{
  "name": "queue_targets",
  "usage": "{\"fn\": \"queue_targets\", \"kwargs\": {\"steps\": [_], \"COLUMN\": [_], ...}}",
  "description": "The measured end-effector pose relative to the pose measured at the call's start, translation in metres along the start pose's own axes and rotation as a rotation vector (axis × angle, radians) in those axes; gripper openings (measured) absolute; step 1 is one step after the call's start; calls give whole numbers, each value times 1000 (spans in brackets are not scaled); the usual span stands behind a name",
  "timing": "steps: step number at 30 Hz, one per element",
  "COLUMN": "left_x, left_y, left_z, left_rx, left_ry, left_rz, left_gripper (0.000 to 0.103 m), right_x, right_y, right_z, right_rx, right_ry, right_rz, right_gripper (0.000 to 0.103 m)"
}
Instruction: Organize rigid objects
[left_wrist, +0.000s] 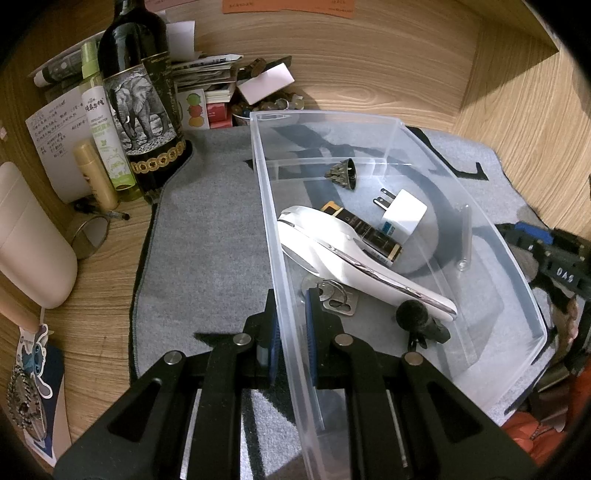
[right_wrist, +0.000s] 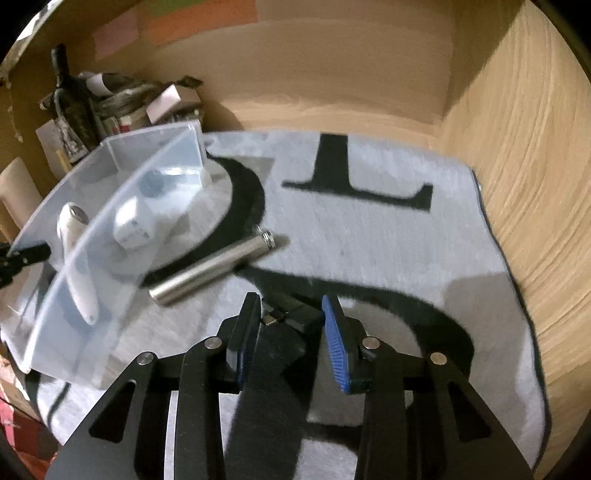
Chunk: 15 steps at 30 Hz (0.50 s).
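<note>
My left gripper (left_wrist: 291, 325) is shut on the near left wall of a clear plastic bin (left_wrist: 271, 229) that rests on a grey mat. Inside the bin lie a white handheld device (left_wrist: 354, 254), a white plug adapter (left_wrist: 402, 214), a black and gold tube (left_wrist: 365, 232), a small bronze bell (left_wrist: 341, 173), keys (left_wrist: 334, 295) and a small black fuzzy microphone (left_wrist: 417, 319). My right gripper (right_wrist: 290, 321) is open, its fingers on either side of a small black USB stick (right_wrist: 291, 314) on the mat. A silver metal cylinder (right_wrist: 210, 267) lies on the mat beside the bin (right_wrist: 110, 229).
A dark wine bottle (left_wrist: 142, 99), spray bottles, papers and small boxes crowd the back left corner. A white case (left_wrist: 29, 240) and a round mirror (left_wrist: 90, 236) sit at the left. Wooden walls (right_wrist: 524, 184) enclose the back and right of the mat (right_wrist: 388, 240).
</note>
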<state>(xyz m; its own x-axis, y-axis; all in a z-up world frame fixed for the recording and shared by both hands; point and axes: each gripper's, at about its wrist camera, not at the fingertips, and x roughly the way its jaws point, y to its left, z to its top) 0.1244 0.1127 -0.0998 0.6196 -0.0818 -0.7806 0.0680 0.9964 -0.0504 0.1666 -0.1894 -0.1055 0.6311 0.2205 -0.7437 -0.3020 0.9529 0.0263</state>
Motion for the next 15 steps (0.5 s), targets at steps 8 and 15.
{"fn": "queue_targets", "kwargs": {"steps": [8,15], "left_x": [0,0], "left_y": [-1,0], "left_z": [0,0], "left_rx": [-1,0], "left_ry": [0,0], "left_rz": [2,2], "left_gripper": [11,11], "right_x": [-22,-40], "right_y": [21,46], "right_z": [28,55], "right_rx": [-62,-112], "right_ry": [-101,-202], "right_rz": [24,82], "right_gripper": [32,32]}}
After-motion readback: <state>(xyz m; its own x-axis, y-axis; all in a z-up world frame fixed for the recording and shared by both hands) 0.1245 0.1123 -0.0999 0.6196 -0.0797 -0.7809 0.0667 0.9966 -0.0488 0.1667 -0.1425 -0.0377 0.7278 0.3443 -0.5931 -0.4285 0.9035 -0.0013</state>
